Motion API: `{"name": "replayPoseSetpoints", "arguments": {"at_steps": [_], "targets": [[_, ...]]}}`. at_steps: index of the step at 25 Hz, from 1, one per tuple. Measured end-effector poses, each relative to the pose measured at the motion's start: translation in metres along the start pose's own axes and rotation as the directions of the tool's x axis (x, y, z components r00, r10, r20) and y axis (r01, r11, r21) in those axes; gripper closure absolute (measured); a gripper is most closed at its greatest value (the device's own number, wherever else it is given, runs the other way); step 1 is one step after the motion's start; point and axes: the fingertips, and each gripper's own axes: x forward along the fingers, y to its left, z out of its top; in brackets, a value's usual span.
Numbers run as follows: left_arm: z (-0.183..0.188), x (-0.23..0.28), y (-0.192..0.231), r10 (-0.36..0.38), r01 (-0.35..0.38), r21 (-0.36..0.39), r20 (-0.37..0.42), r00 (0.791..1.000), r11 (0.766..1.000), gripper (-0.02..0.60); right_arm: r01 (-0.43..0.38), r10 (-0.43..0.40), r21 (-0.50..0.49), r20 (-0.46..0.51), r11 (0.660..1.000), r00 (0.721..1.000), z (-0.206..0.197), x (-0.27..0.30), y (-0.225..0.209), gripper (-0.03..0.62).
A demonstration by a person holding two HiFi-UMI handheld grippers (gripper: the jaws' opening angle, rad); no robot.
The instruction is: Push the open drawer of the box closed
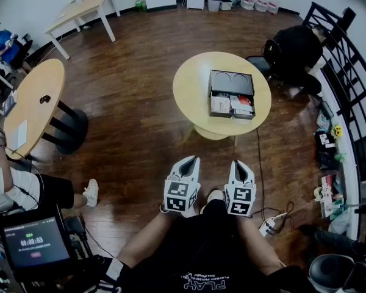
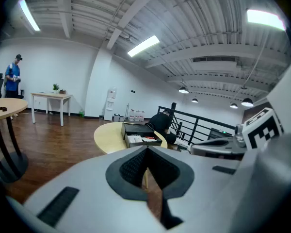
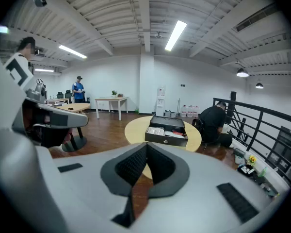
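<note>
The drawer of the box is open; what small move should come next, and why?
Probably step forward and bring the right gripper toward the drawer front. The drawer stands pulled out of the box on the table, far ahead of it and the left gripper, both shut and empty.

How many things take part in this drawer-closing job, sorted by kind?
Grippers: 2, the left gripper and right gripper, both shut and empty.
Box: 1, the box with its drawer open.
Round table under it: 1.
Total: 4.
</note>
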Motion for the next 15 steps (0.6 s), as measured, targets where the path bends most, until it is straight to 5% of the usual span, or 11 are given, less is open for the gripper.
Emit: {"name": "replayPoseSetpoints", "arguments": {"at_steps": [5,15], "targets": [[-0.013,-0.005,-0.002,0.009,-0.009,-0.004,-0.038,0.999,1.000,0.584,0.024,-0.024,0.012,-0.061,1.000,0.998,-0.014,0.001,-0.005,0.589],[0.004,0.065,0.028,0.057,-0.058,-0.007,-0.068,0.996,0.998,0.584,-0.029,0.031,0.029,-0.085,0.999,0.996,-0.004,0.073,-0.028,0.589]]}}
